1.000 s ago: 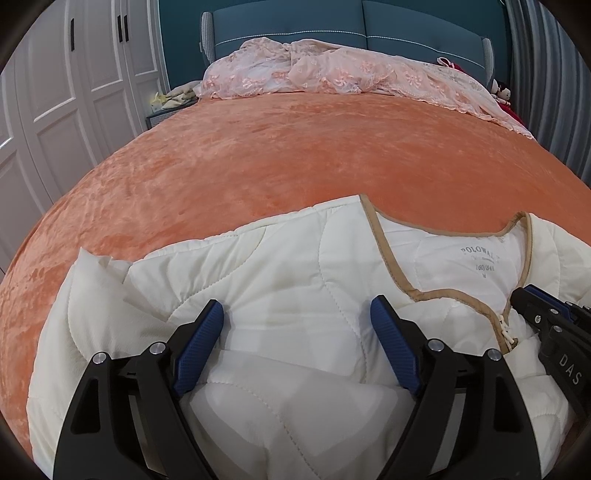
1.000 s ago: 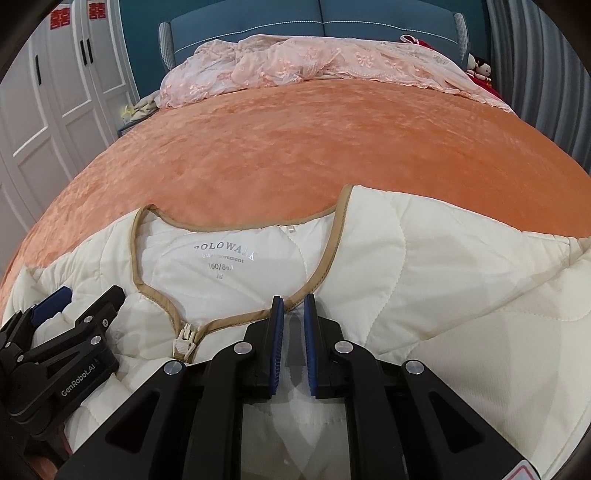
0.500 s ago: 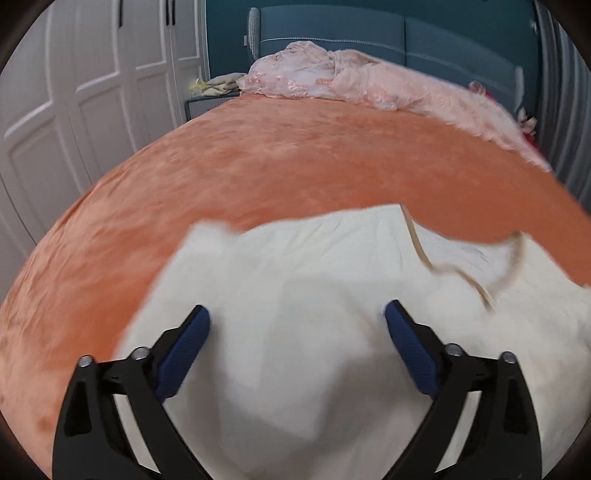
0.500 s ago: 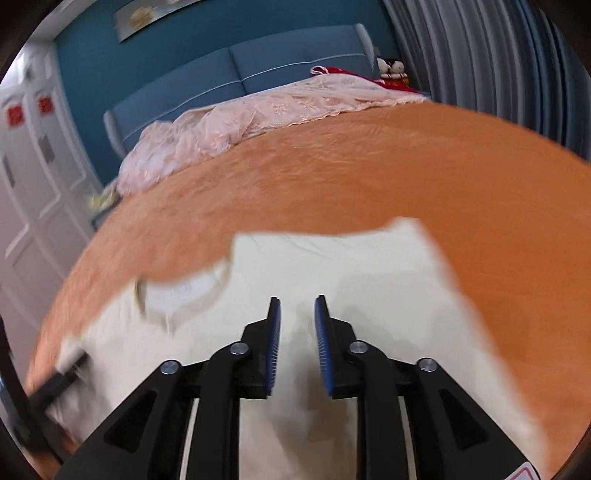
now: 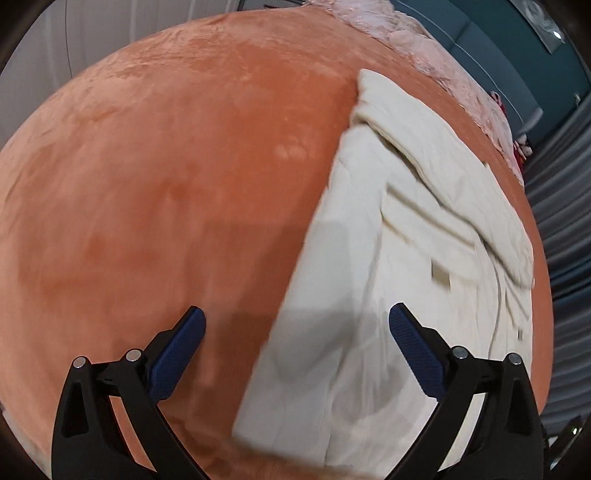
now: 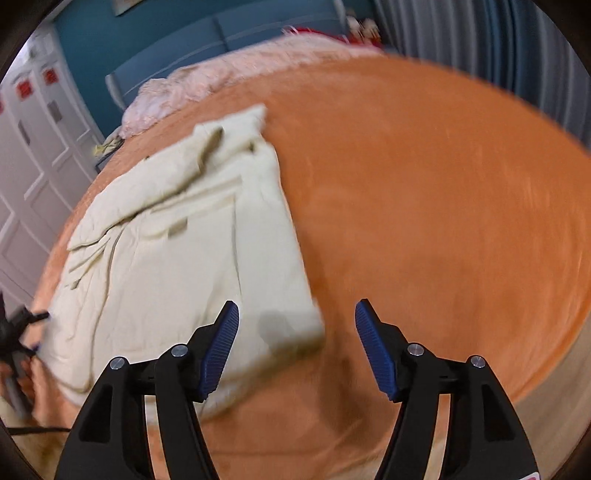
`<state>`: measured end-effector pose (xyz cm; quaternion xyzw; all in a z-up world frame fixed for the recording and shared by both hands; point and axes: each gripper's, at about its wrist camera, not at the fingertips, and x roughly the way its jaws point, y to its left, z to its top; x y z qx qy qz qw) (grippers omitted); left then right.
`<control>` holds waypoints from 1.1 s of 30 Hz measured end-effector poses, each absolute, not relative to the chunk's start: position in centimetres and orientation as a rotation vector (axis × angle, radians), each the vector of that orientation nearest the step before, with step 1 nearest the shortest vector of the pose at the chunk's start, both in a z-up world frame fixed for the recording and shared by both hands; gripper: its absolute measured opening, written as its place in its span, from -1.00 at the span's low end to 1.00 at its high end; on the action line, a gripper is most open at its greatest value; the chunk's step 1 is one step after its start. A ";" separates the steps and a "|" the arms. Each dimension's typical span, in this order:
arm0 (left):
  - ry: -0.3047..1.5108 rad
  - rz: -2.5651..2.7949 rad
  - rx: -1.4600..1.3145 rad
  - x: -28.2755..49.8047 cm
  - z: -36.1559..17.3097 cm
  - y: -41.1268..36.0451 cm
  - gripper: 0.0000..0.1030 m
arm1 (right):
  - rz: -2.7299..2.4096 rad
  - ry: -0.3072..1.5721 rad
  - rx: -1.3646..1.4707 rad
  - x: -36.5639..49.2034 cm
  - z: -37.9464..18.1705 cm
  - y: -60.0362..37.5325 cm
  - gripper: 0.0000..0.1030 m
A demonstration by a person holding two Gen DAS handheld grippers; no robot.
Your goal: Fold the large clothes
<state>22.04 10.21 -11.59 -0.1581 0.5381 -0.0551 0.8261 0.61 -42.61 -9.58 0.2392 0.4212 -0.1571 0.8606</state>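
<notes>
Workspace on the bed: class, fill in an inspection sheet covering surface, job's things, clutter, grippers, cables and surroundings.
Surface: orange bedspread, plush.
Job's things: cream jacket lying folded lengthwise, still wrinkled.
Clutter: pink lace cover heaped near the headboard.
Grippers: left gripper open above the jacket's edge; right gripper open over its near corner; neither holds cloth.
Cables: nothing seen.
Surroundings: blue headboard, white wardrobe doors, grey curtain.

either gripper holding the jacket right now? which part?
Nothing held. Left gripper and right gripper are both open above the cream jacket, gripping none of it.
</notes>
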 end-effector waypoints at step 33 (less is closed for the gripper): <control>1.139 -0.240 -0.170 1.1 0.0 18.2 -0.85 | 0.108 0.931 0.267 -14.1 -0.9 -28.5 -0.79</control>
